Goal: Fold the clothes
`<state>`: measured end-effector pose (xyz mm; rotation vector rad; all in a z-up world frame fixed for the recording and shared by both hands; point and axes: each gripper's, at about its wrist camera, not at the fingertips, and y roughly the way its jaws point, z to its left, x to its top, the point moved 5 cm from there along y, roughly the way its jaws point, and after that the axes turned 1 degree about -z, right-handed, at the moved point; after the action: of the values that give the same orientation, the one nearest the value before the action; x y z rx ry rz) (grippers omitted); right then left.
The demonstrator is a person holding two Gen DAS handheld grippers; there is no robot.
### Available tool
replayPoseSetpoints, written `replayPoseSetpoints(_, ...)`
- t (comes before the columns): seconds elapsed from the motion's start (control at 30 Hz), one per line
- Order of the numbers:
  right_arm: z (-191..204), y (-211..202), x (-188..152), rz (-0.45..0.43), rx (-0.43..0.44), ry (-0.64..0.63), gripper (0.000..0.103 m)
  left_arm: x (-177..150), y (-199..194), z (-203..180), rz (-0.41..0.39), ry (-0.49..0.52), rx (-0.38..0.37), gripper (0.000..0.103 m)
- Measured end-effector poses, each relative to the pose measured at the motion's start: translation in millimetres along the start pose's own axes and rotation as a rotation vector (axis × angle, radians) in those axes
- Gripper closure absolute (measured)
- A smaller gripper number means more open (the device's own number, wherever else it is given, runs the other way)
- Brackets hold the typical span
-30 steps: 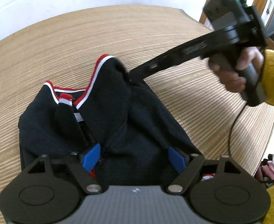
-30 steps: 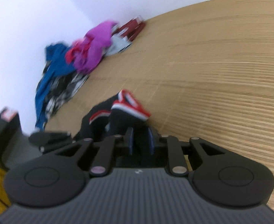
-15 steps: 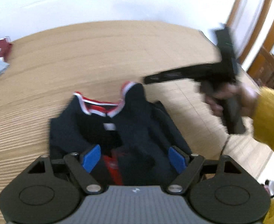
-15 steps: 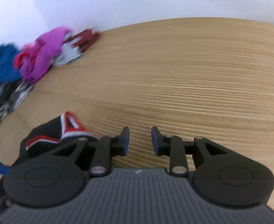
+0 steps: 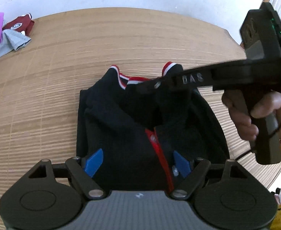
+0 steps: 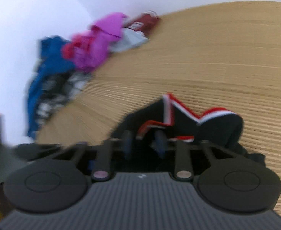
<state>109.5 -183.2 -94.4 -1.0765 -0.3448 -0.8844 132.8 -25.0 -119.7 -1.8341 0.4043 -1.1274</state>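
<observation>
A black knit garment with red-and-white striped trim at its neckline (image 5: pixel 132 118) lies partly folded on a pale wood-grain counter (image 5: pixel 44 88). It sits directly in front of the left gripper (image 5: pixel 137 159), whose blue-padded fingers (image 5: pixel 94 160) are spread wide over the garment's near edge, holding nothing. A red strip runs down the middle of the cloth between them.

The right gripper (image 6: pixel 143 141), held in a hand (image 5: pixel 255 113) with a yellow sleeve, reaches in from the right to the striped collar at the garment's far end. In its own blurred view, its jaws stand a little apart with the collar trim (image 6: pixel 178 113) just ahead of them; whether they pinch any cloth cannot be told.

The step in hand appears to be tidying or tucking the collar end before another fold. The next move likely calls for a firm pinch on the collar edge and a grip on the near hem, then bringing one end over the other.

A heap of unfolded clothes in purple, blue, grey and maroon (image 6: pixel 86 57) waits at the counter's far corner, well apart.
</observation>
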Motion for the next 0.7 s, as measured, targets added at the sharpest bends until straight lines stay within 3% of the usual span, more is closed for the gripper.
replayPoseSetpoints(0.07,-7.2,-0.1,-1.3,-0.023,-0.114,-0.001,0.097,-5.1,-2.8,5.6,-0.003,-0.027,-0.021,0.019)
replayPoseSetpoints(0.17,-19.6,3.3,-9.7,0.008,-0.27,-0.092,0.103,-6.0,-7.0,10.1,-0.01,-0.05,-0.048,0.019)
replayPoseSetpoints(0.23,-18.1,1.4,-7.2,0.006,-0.3,-0.103,0.102,-3.4,-12.8,10.6,-0.022,-0.039,-0.055,0.019)
replayPoseSetpoints(0.3,-11.2,-6.3,-1.8,-0.025,-0.322,-0.08,0.093,-0.6,-20.0,11.2,-0.035,-0.017,-0.049,0.019)
replayPoseSetpoints(0.37,2.0,-21.2,-0.1,-0.082,-0.302,-0.061,0.093,2.7,-27.9,13.8,-0.061,-0.005,-0.056,0.019)
replayPoseSetpoints(0.5,33.8,-42.1,-7.0,-0.117,-0.224,-0.109,0.093,5.6,-36.1,20.6,-0.079,0.013,-0.086,0.019)
replayPoseSetpoints(0.7,41.3,-46.9,-26.4,-0.062,-0.211,-0.091,0.093,-11.5,-22.9,32.6,-0.005,0.019,-0.103,0.019)
